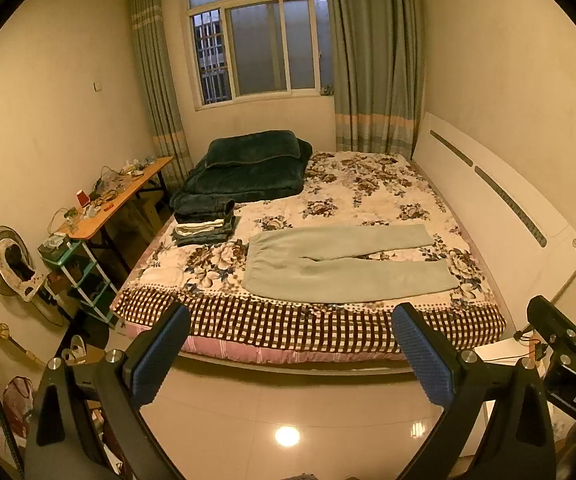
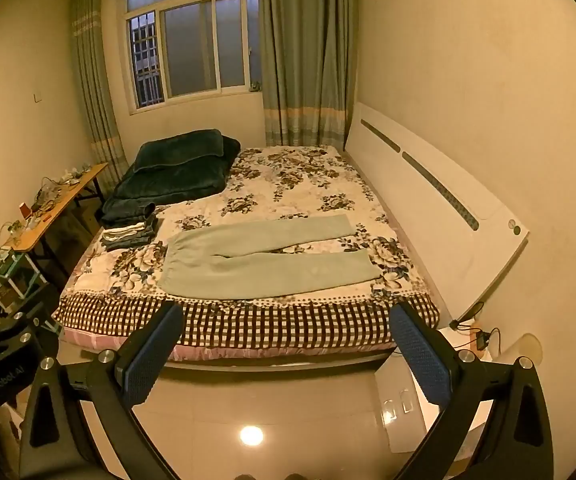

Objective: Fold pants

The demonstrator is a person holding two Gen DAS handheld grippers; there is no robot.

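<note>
On the bed (image 1: pixel 468 320), pale green pants (image 1: pixel 344 264) lie spread flat for folding; left gripper (image 1: pixel 292 344) and right gripper (image 2: pixel 288 340) fingers spread wide, holding nothing

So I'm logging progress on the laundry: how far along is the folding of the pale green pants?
Done: a stack of folded clothes lies at the bed's left edge, and the pale green pants are spread flat, legs slightly apart. In hand: nothing; the left tongs and right tongs hang open over the floor, short of the bed. Left: every fold of these pants.
</note>
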